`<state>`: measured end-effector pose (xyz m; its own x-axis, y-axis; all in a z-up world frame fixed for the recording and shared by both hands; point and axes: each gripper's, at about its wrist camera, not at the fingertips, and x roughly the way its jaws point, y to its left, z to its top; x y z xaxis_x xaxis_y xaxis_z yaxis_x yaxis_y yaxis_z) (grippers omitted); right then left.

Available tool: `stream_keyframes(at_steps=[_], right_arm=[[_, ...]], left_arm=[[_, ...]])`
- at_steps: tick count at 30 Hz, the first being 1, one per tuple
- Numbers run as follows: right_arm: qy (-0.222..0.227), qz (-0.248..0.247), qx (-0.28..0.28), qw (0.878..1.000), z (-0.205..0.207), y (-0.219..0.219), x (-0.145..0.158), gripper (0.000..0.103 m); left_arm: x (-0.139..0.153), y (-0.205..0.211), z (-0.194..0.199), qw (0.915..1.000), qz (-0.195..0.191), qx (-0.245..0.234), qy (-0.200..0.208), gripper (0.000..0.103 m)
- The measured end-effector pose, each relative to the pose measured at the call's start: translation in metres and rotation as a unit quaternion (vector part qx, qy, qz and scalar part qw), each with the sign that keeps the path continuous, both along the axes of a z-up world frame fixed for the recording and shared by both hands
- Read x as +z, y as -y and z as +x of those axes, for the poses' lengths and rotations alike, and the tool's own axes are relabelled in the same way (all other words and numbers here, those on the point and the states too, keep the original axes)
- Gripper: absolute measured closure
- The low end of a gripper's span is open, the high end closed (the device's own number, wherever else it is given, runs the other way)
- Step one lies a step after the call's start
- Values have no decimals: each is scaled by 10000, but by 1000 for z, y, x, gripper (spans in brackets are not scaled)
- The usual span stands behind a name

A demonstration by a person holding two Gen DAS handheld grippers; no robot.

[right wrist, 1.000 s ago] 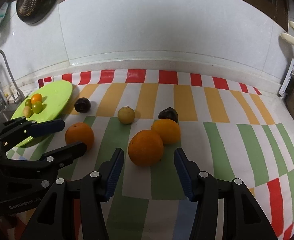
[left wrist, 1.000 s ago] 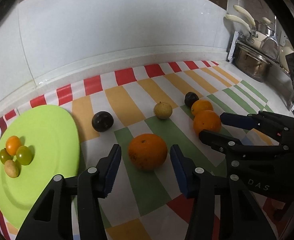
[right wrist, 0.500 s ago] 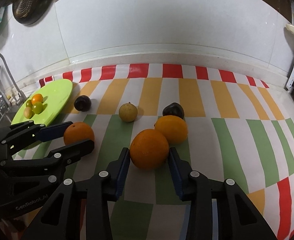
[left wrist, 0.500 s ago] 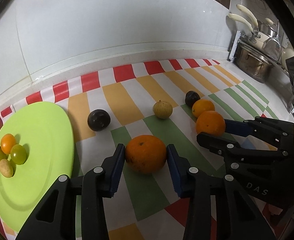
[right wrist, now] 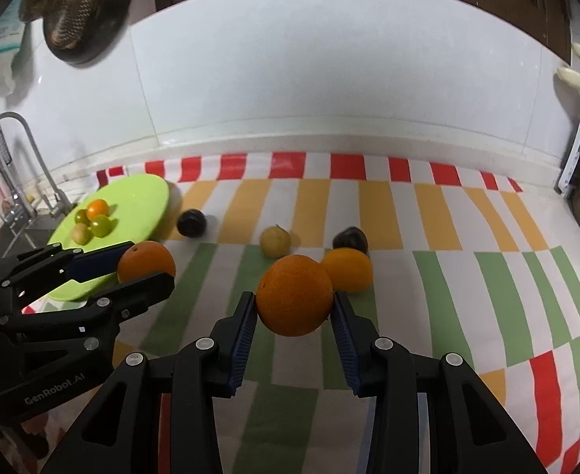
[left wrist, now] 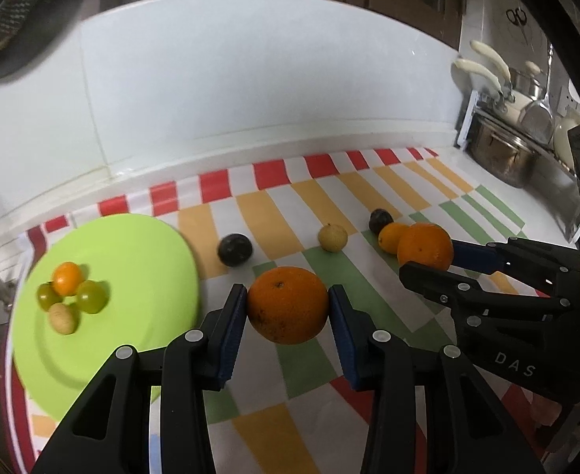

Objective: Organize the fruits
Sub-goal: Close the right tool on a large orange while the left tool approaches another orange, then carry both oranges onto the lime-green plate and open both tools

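Note:
My left gripper (left wrist: pixel 288 308) is shut on a large orange (left wrist: pixel 288 305) and holds it above the striped cloth, just right of the green plate (left wrist: pixel 140 260). The plate holds several small tomatoes and a small yellowish fruit (left wrist: pixel 64 318). My right gripper (right wrist: pixel 294 304) is shut on another large orange (right wrist: pixel 294 295), lifted off the cloth. In the right wrist view the left gripper's orange (right wrist: pixel 146 262) shows beside the plate (right wrist: pixel 140 197). On the cloth lie a smaller orange (right wrist: pixel 347 269), a yellow round fruit (right wrist: pixel 275 241) and two dark fruits (right wrist: pixel 191 223) (right wrist: pixel 351 238).
The striped cloth (right wrist: pixel 448 237) covers the counter up to a white tiled wall. A sink and tap (right wrist: pixel 25 158) lie left of the plate. A steel pot (left wrist: pixel 501 158) and kettle stand at the far right.
Both grippers closed on their oranges and lifted them off the cloth. The left gripper shifted toward the plate.

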<state>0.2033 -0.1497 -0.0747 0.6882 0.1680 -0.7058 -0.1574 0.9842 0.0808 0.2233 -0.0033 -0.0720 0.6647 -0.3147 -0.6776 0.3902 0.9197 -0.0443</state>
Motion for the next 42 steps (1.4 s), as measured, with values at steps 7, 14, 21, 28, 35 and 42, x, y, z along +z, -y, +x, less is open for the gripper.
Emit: stream_keyframes(at_steps=[7,14,21,28,35,42], right_arm=[[234,70,195,9995,-16,-14,22,63],[474,117,411,9980,-33,-29,41,63],[661,120,703,9953,-42,-50,55,63],[732,173,1038,9917,-45,-73,61,63],[702,231,1401,9874,-38,-97,59,63],[686,221,1688,9830,-27,-117,57,63]], left_arm=[[20,-19,-21,9995,-73,255,193,62],[38,-40,-44,9976,-88,556,406,62],[50,-61,-61,9944,-112,912,524,62],[53,-83,-71,9902,-88,1271,565,62],[51,-103,-71,9860,13,1565,568,62],[48,-118,-64,9834,71,1696,638,62]])
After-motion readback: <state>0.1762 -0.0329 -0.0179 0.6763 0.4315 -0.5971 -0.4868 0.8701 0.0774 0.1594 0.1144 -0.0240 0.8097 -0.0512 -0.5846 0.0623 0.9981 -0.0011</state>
